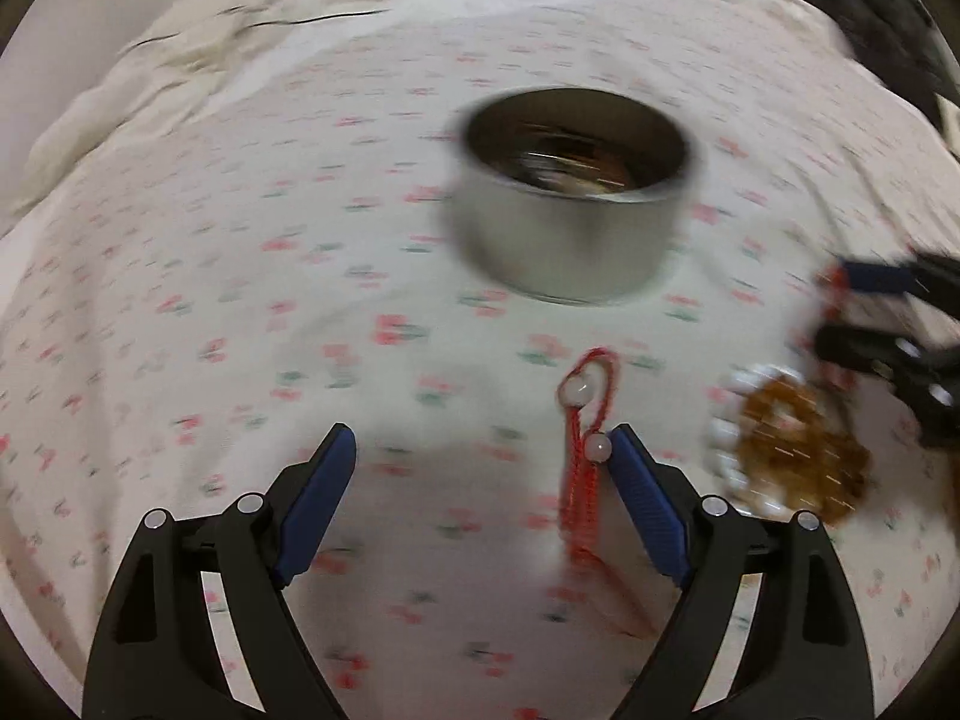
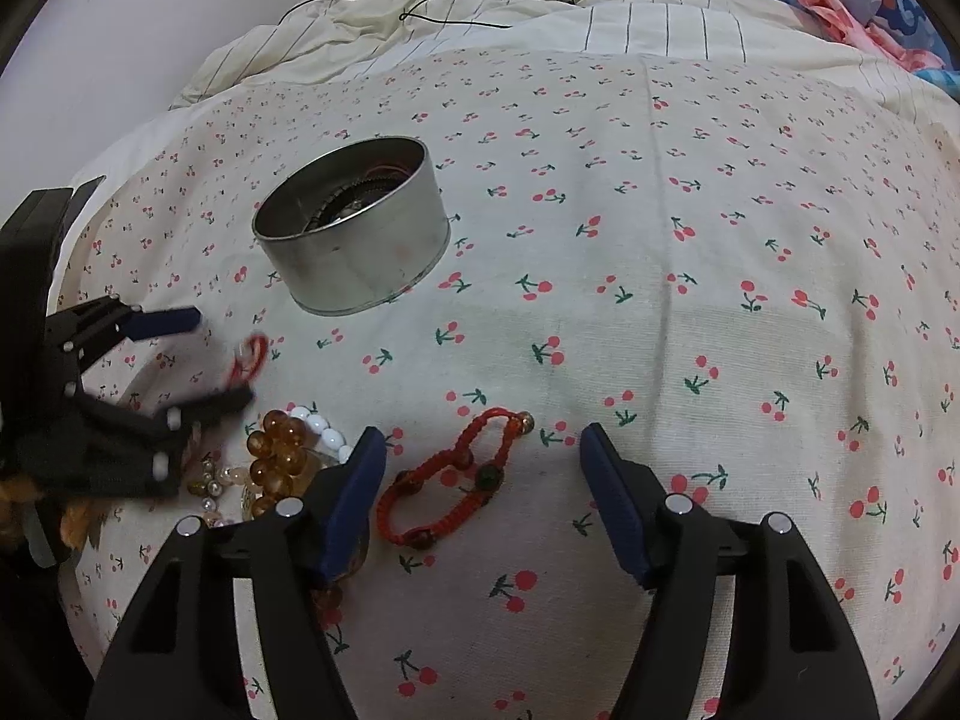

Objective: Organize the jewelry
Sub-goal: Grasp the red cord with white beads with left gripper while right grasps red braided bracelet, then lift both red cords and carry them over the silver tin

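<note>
The thin red woven cord bracelet with two pale round beads (image 1: 583,444) is lying stretched out on the cherry-printed white bedsheet (image 1: 240,312), with its long axis running away from the camera toward the round silver metal tin (image 1: 570,198). Its looped end is pointing at the tin and its loose tail is trailing back between the jaws. The left gripper (image 1: 480,441) is standing with its jaws spread wide, and the cord is sitting well off centre, right against the inner face of the right-hand blue pad (image 1: 630,468), with one bead just touching that pad's tip. Nothing is being pinched yet. Judging by this, a small sideways shift toward that pad would be needed before closing across the cord's narrow width.

The right gripper (image 2: 483,438) is also spread, hovering over a second, thicker red braided bracelet with dark beads (image 2: 456,480), which is lying slanted between its jaws, nearer the left pad. A heap of amber and white beads (image 2: 288,450) is lying between the two grippers, and the tin already seems to be holding some jewelry.
</note>
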`<state>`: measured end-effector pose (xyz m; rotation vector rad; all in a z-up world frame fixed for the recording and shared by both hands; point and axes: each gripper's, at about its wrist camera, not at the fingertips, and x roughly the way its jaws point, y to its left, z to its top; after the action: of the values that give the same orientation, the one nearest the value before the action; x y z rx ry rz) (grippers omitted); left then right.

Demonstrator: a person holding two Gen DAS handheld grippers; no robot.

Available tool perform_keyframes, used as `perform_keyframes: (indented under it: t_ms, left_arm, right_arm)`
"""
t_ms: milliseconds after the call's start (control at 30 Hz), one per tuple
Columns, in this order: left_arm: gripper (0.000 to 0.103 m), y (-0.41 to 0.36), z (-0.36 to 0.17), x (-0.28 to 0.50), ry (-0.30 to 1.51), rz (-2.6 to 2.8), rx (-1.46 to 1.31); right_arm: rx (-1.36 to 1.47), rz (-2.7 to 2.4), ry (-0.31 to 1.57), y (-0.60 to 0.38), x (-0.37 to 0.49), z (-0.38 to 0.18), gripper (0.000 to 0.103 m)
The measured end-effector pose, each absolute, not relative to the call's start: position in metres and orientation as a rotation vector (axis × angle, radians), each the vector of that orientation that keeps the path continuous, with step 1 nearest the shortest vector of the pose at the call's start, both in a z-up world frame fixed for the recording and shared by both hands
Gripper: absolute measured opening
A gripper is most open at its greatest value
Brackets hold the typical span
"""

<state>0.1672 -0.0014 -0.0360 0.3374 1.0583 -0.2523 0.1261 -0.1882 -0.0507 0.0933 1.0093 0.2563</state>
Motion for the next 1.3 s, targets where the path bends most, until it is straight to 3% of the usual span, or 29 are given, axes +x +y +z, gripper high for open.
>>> perform_keyframes:
  t_ms: [300,367,400,433,467,500,533,633,1300]
  left_arm:
    - [0.082,-0.012,-0.044,0.159,1.11,-0.334,0.348]
    - [0.068,-0.009,-0.042,0.16,1.129,-0.369,0.315]
    - [0.056,-0.009,-0.041,0.162,1.13,-0.393,0.313]
    - [0.049,-0.01,-0.04,0.159,1.127,-0.408,0.317]
    - [0.033,-0.011,-0.038,0.157,1.126,-0.432,0.315]
    - [0.016,-0.011,-0.037,0.157,1.127,-0.437,0.308]
    - [0.011,-0.01,-0.036,0.156,1.127,-0.438,0.299]
    - [0.011,-0.005,-0.031,0.157,1.119,-0.443,0.253]
    - [0.01,0.009,0.009,0.164,0.996,-0.453,0.142]
  right_arm:
    - [-0.008,0.255,1.017,-0.179,0.122,-0.053,0.06]
    - [-0.028,0.254,1.016,-0.177,0.122,-0.053,0.059]
    - [-0.037,0.255,1.015,-0.176,0.121,-0.053,0.056]
    - [-0.042,0.262,1.014,-0.175,0.12,-0.053,0.047]
    - [-0.044,0.267,1.013,-0.174,0.12,-0.053,0.042]
    - [-0.042,0.268,1.01,-0.174,0.12,-0.052,0.026]
    - [-0.038,0.269,1.008,-0.174,0.12,-0.051,0.02]
    - [-0.022,0.264,0.986,-0.177,0.12,-0.047,0.011]
    - [0.099,0.289,0.844,-0.183,0.12,-0.014,0.01]
